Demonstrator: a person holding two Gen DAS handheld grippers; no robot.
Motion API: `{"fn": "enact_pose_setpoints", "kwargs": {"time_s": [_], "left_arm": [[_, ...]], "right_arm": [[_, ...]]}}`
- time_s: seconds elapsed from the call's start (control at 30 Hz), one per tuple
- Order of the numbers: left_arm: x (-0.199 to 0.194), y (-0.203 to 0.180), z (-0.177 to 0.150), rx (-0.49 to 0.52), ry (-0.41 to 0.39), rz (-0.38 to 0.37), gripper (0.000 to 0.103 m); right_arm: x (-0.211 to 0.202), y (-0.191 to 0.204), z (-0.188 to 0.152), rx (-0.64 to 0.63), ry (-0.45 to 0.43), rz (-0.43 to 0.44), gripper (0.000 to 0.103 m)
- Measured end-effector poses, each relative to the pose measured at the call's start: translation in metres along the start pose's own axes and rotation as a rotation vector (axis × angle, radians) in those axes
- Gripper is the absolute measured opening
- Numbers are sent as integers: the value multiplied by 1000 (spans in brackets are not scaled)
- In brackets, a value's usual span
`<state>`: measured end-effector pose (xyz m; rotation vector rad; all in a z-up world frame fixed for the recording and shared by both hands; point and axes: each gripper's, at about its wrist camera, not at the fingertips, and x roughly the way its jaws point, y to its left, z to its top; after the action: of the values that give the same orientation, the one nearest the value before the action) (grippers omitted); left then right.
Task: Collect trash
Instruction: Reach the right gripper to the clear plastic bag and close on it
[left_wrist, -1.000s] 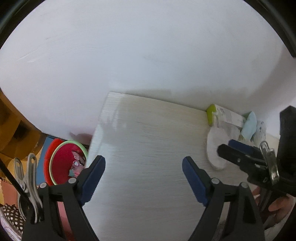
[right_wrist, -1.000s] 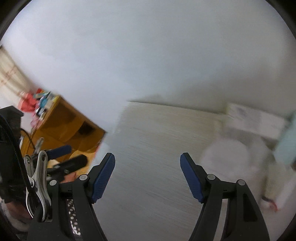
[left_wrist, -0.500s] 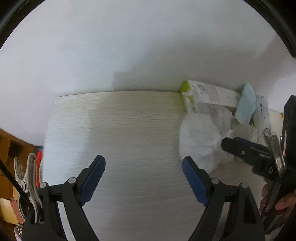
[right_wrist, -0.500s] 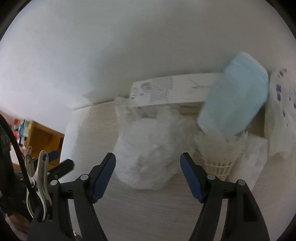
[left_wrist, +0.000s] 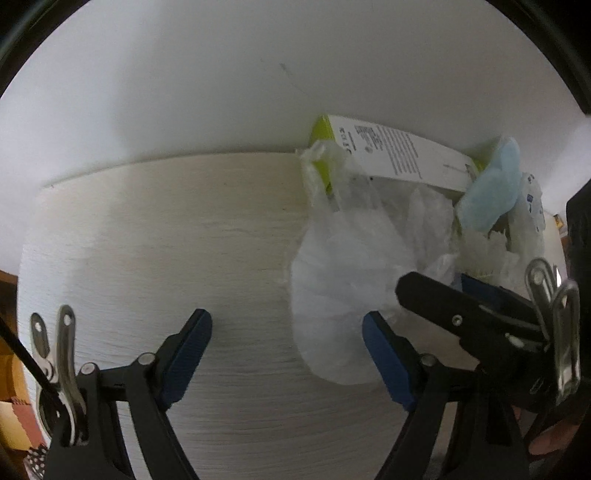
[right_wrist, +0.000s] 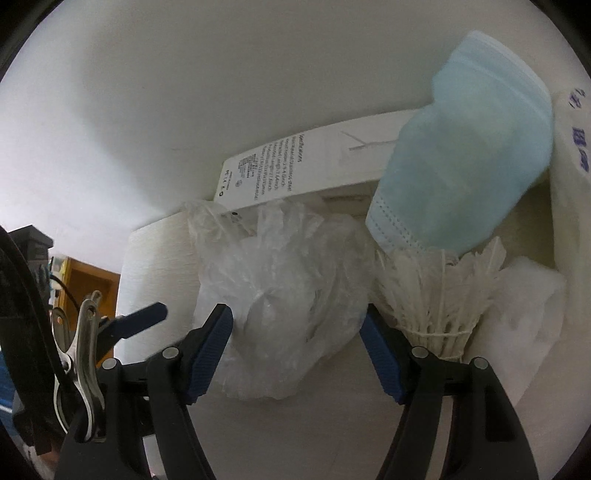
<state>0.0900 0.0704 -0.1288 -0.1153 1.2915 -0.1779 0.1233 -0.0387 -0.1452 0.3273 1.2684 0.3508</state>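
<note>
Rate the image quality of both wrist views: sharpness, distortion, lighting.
Left wrist: fisheye bends the table edge; plastic bag looks soft, washed out; corners vignetted. Right wrist: box print is readable, face mask slightly soft; light is even, no glare.

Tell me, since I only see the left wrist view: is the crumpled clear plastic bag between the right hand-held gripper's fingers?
Observer: Yes. The crumpled clear plastic bag sits between the fingers of the right hand-held gripper. Its jaws are closing but not yet squeezing the bag.
Operator: What's the white fringe right of the bag?
Observer: A white feather shuttlecock, just outside the right finger.
Operator: And the mask?
Observer: The light blue face mask leans over the shuttlecock's feathers.
</note>
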Motion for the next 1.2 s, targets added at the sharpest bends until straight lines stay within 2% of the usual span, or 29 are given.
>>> {"fn": "enact_pose_setpoints", "kwargs": {"time_s": [0.03,0.1,0.13,0.17,0.2,0.23,0.37,0.53,0.63,0.67,0.8,1.07,1.2], "left_arm": [[1,-1,-1,-4,-2,-8,80],[1,-7,-1,15,-24,-14,67],[0,-10,-2,27,-33,-34,51],[0,-13,-4,31,-36,-56,40],[-1,-17,-4,35,-42,-51,40],[-2,-19,-5,41,-54,-38,37],[-8,-18,-8,26,-73,-33,20],[-16,-13,-11,-52,-72,-58,13],[-23,-8,-11,-44,-88,-52,9],[-29,-8,-14,-28,-107,-35,8],[-42,-19,-16,-14,-153,-30,5],[-75,-13,-29,-50,-205,-59,4],[-85,-12,-37,-56,-220,-61,4]], "right_arm": [[1,1,0,-6,1,8,68],[1,1,-1,-12,3,20,62],[0,2,-2,-16,5,19,60],[0,3,-3,-23,10,25,56],[4,9,-3,-23,11,34,52],[4,11,-3,-16,9,54,42],[1,8,-5,-2,-2,60,36],[-10,-3,-5,32,-19,86,23],[-18,0,-6,4,-34,74,20],[-19,1,-6,-1,-34,78,16],[-24,6,-9,-13,-45,83,16],[-45,12,-18,-35,-111,115,14],[-48,17,-16,-41,-114,112,14]]}}
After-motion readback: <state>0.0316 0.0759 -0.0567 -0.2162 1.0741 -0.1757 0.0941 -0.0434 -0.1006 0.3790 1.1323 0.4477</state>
